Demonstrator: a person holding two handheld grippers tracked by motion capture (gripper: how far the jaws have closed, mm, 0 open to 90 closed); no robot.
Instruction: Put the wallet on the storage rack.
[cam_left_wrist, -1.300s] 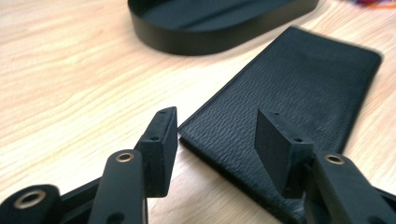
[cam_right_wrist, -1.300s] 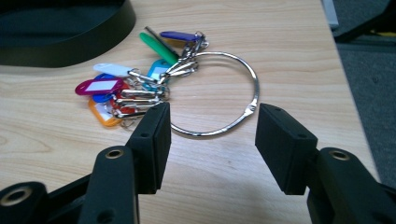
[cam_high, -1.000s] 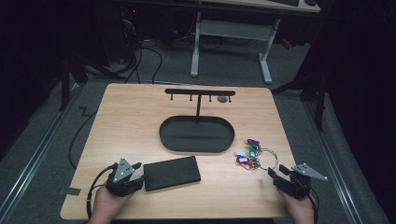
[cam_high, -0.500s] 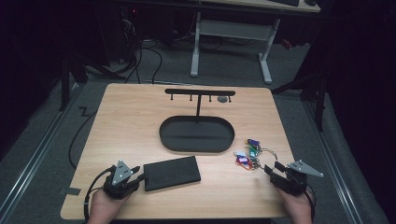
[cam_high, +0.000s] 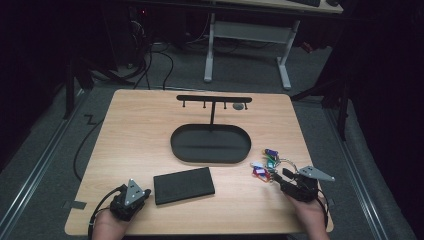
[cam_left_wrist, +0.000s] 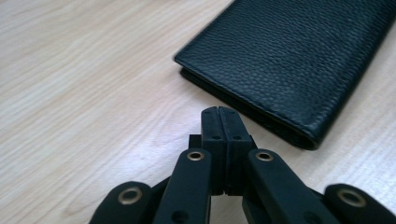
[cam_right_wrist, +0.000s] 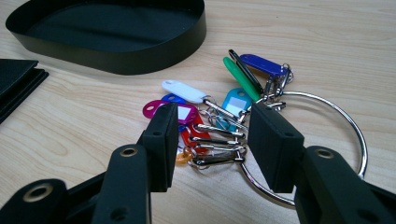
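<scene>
One light wooden worktop (cam_high: 150, 130) carried one black oval tray (cam_high: 210, 144) with a hook rail, one black leather wallet (cam_high: 183, 184) and one steel ring of coloured key tags (cam_right_wrist: 219, 116). The left tool (cam_left_wrist: 219, 135) sat pressed closed beside the wallet — empty. The right tool (cam_right_wrist: 212, 140) gaped wide around the tags.

I see a wooden counter (cam_high: 140, 130) on grey floor (cam_high: 45, 150), with a white-legged desk (cam_high: 247, 35) and dark cables (cam_high: 150, 65) behind it.
</scene>
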